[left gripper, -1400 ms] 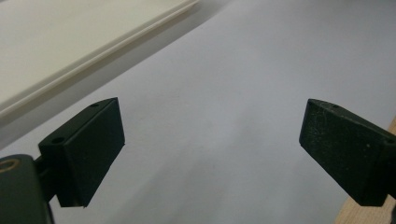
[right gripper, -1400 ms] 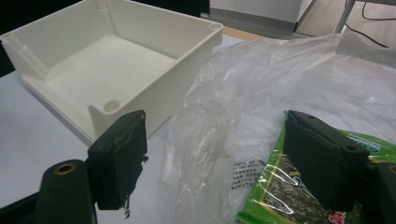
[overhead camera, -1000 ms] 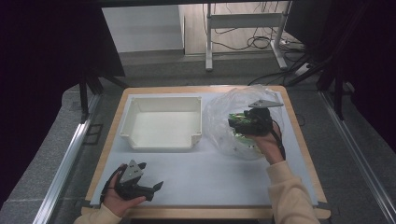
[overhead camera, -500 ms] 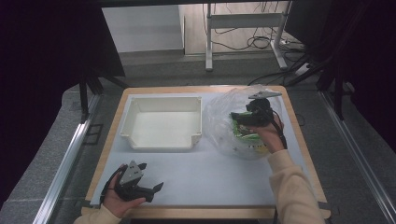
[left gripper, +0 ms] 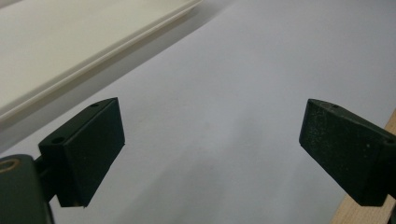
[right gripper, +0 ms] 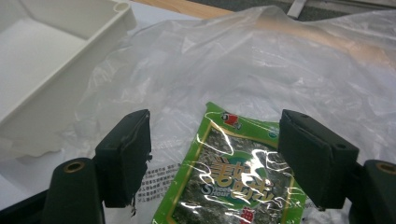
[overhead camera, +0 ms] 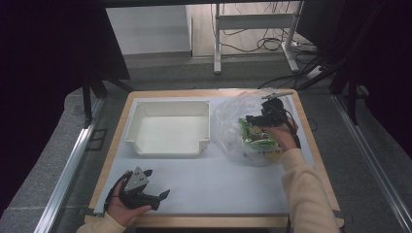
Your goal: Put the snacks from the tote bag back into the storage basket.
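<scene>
R gripper (overhead camera: 256,120) sat over the clear plastic bag (overhead camera: 233,121) at the right side of the table (overhead camera: 214,179), w/ the person's right hand (overhead camera: 282,136) behind it. Its jaws had just been closing a little but stood wide apart; nothing was pinched between them. In the right gripper view the jaws framed the green seaweed snack packet (right gripper: 233,182), which lay flat inside the bag, top edge pointing away from the camera. The pads (right gripper: 123,156) were either side of the packet and, as far as could be seen, not pressing on it; whether they brushed the bag film was hard to tell. The packet was near the bag's middle, just right of the white tray (overhead camera: 167,127).

L gripper (overhead camera: 145,191) rested low at the near-left corner of the table, held in the left hand (overhead camera: 121,208), well apart from the tray & bag. In the left gripper view its jaws were spread wide, w/ only bare white table surface between them, the tray's rim (left gripper: 93,60) at upper left and the wooden table edge (left gripper: 369,210) at lower right.
</scene>
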The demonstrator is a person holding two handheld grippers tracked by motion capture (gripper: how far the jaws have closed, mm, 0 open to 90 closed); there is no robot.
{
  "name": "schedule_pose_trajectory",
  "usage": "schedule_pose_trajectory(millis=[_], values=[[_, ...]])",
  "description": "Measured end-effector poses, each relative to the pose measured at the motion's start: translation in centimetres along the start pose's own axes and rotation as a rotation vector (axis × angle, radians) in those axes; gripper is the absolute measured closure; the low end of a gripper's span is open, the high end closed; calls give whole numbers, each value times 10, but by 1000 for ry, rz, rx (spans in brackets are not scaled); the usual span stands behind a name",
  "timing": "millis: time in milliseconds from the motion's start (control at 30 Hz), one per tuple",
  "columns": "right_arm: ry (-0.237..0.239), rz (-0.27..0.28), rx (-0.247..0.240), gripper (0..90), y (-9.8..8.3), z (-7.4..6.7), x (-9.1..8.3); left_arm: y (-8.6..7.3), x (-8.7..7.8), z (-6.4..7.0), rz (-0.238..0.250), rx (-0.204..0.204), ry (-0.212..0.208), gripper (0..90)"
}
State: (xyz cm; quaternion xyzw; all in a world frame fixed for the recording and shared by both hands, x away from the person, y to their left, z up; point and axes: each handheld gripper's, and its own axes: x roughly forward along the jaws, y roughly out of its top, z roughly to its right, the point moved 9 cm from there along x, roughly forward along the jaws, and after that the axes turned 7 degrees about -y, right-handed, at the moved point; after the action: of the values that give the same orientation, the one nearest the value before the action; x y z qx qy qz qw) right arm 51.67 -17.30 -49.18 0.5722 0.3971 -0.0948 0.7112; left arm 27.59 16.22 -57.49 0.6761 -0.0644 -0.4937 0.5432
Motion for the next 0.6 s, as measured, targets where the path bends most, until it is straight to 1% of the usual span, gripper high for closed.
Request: schedule_pose_trajectory(millis=[300, 600], values=[[-5, -36, 26, 291, -5, 13, 7, 0, 0, -1, -1, -1, 1, 65], [-19, -61, 51, 294, -12, 24, 9, -1, 0, -2, -4, -3, 2, 65]])
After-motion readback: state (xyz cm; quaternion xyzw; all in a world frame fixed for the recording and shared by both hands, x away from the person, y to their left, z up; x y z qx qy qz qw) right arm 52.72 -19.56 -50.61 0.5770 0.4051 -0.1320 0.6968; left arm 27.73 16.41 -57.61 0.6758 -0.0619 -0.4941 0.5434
